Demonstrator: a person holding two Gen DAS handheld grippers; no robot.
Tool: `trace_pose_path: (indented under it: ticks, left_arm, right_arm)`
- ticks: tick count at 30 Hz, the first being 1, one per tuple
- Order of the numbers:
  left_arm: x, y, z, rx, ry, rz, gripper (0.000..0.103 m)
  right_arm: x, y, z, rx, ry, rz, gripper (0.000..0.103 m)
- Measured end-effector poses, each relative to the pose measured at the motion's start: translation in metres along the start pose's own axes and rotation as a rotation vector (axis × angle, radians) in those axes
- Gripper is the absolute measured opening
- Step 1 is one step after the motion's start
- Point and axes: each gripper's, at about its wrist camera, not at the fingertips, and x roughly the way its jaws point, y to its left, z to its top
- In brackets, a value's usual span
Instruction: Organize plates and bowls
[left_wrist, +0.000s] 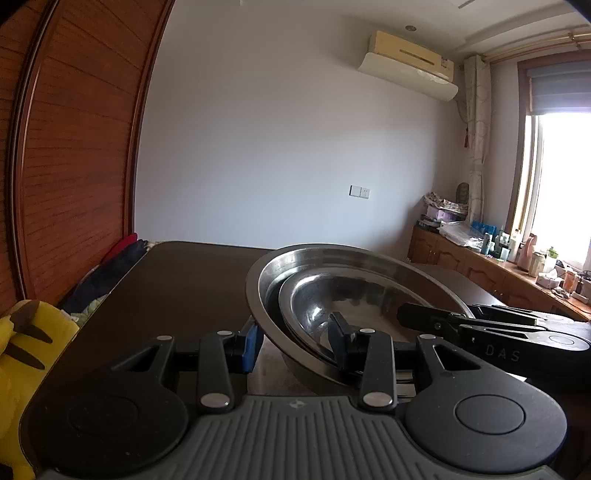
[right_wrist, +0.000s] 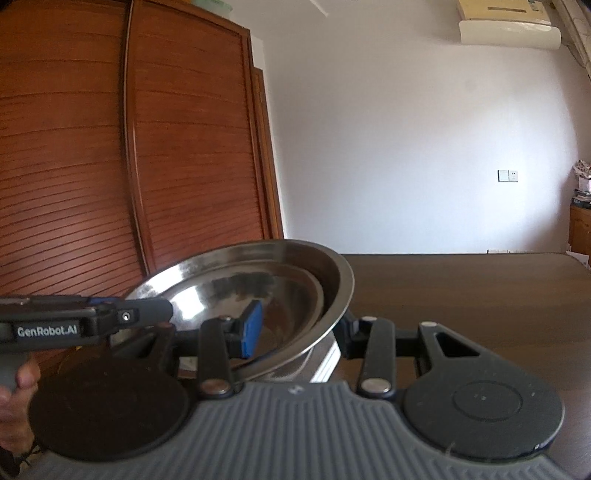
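Dark table (left_wrist: 177, 280) lay below. Steel basin (left_wrist: 258, 291), smaller bowl (left_wrist: 314, 306) nested inside, was held tilted above it. L gripper (left_wrist: 295, 343) & R gripper (right_wrist: 299, 332): jaws clamped on basin rim. Step: carrying stack. Next: level, lower w/ both.

Your large bowl (left_wrist: 354, 266) and the smaller bowl (left_wrist: 317, 299) nested inside look like glossy polished metal; the tabletop (right_wrist: 461, 288) is dark matt wood grain, the wardrobe (right_wrist: 74, 147) ribbed reddish wood.

My right gripper (right_wrist: 295, 332) straddling the rim of a tilted steel basin (right_wrist: 295, 266), smaller steel bowl (right_wrist: 236, 291) nested inside, my left gripper (right_wrist: 110, 317) opposite, dark table (right_wrist: 480, 288) beneath.
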Motion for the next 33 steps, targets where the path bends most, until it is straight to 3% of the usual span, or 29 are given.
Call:
trace_pose_path:
  ticks: [18, 22, 25, 27, 33]
  left_arm:
    - [0.007, 0.001, -0.004, -0.006, 0.018, 0.004, 0.068]
    - [0.007, 0.003, -0.007, -0.011, 0.011, 0.001, 0.076]
    - [0.004, 0.002, -0.007, 0.009, -0.006, 0.021, 0.087]
    - [0.003, 0.004, -0.005, 0.008, -0.01, 0.025, 0.089]
    - [-0.005, 0.005, 0.001, 0.033, -0.039, 0.056, 0.098]
  right_arm:
    - [0.011, 0.01, -0.006, -0.001, 0.04, 0.002, 0.044]
    - [0.013, 0.009, -0.007, -0.006, 0.039, 0.01, 0.046]
    - [0.012, 0.011, -0.007, -0.018, 0.029, 0.012, 0.06]
    - [0.011, 0.014, -0.006, -0.039, 0.022, 0.006, 0.067]
    - [0.006, 0.012, -0.002, -0.037, 0.006, -0.003, 0.072]
